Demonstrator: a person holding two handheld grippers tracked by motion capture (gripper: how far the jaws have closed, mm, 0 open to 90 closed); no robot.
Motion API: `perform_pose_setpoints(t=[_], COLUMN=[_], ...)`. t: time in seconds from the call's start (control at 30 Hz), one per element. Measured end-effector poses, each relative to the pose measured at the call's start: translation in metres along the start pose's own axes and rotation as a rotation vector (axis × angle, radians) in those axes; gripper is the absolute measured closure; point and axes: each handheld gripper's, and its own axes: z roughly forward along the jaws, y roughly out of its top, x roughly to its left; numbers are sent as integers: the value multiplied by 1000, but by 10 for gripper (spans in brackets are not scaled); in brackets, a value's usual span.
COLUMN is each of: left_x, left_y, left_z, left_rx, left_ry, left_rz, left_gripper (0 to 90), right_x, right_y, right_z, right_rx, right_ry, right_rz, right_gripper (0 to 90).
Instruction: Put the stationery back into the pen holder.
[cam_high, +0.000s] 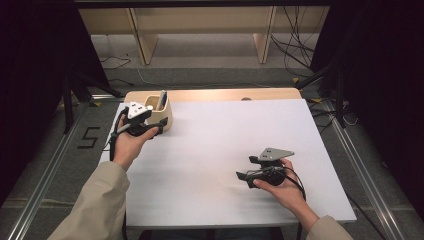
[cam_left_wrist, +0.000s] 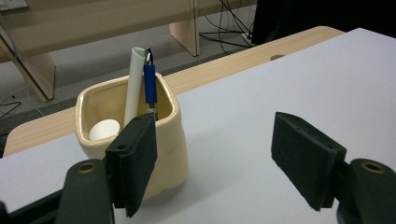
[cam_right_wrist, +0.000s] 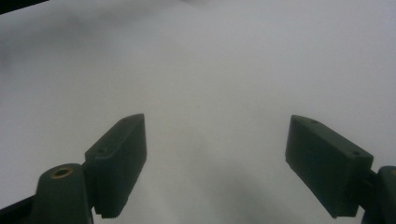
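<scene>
Left gripper (cam_left_wrist: 215, 158) is hanging open, empty, beside the cup (cam_left_wrist: 173, 140). Cup is looking rigid, glossy, likely slippery; gripping its rim wall seems safest.

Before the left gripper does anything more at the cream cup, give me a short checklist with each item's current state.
1. Left gripper open: ok, its jaws stand wide apart with nothing between them.
2. Cream cup upright on the white table: ok.
3. Blue pen inside the cup: ok, it leans against the far wall beside a white tube.
4. Left gripper lined up with the cup: not ok, the cup sits in front of one jaw rather than between the two.
5. Right gripper out of the way: ok, open over bare table, far from the cup.
6. What the round white thing in the cup is: cannot tell.
</scene>
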Motion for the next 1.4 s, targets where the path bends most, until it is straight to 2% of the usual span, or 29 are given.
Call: perform_pose_setpoints(t=[0.8, 1.2, 1.4], left_x=[-37, -51, -59], left_y=[-17, -34, -49], left_z=[-13, -20, -25], left_rx=[10, 34, 42], left_ry=[-103, -144, -176], left_rz=[77, 107, 124], left_gripper=[313, 311, 309], right_x=[0, 0, 0], right_y=[0, 0, 0], right_z=[0, 0, 0], right_rx=[-1, -2, -3], right_ry=[2, 1, 2], right_rz=[3, 7, 6], right_gripper=[214, 213, 213])
